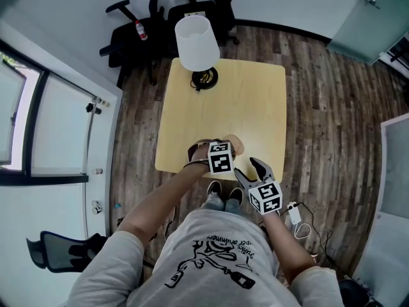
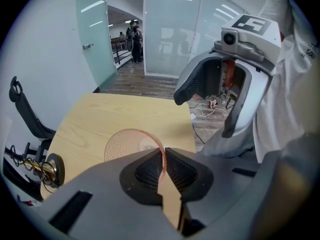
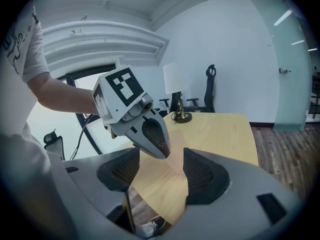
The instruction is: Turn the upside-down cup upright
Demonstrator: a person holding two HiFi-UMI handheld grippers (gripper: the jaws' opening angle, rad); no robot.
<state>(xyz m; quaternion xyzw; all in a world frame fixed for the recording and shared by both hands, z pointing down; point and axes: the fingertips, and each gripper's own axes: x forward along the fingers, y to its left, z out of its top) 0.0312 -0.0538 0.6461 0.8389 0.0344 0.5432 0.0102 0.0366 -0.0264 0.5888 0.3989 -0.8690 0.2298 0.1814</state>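
Note:
A see-through orange cup [image 2: 127, 144] shows at the near edge of the light wooden table [image 1: 255, 94]. Its mouth faces the left gripper view, so I look down onto its textured bottom. My left gripper [image 2: 163, 166] points steeply down and is shut on the cup's rim wall. In the head view the cup [image 1: 235, 143] peeks out beside the left gripper [image 1: 225, 147]. My right gripper [image 1: 248, 169] hovers just off the table's front edge, open and with nothing between its fingers. In the right gripper view its jaws [image 3: 160, 170] stand wide, facing the left gripper [image 3: 161, 148] and the faint cup [image 3: 176, 156].
A table lamp with a white shade [image 1: 197, 42] stands at the table's far edge; its brass base [image 2: 50, 169] shows in the left gripper view. Black office chairs [image 1: 153, 24] stand beyond the table. Cables and a power strip [image 1: 295, 215] lie on the wooden floor.

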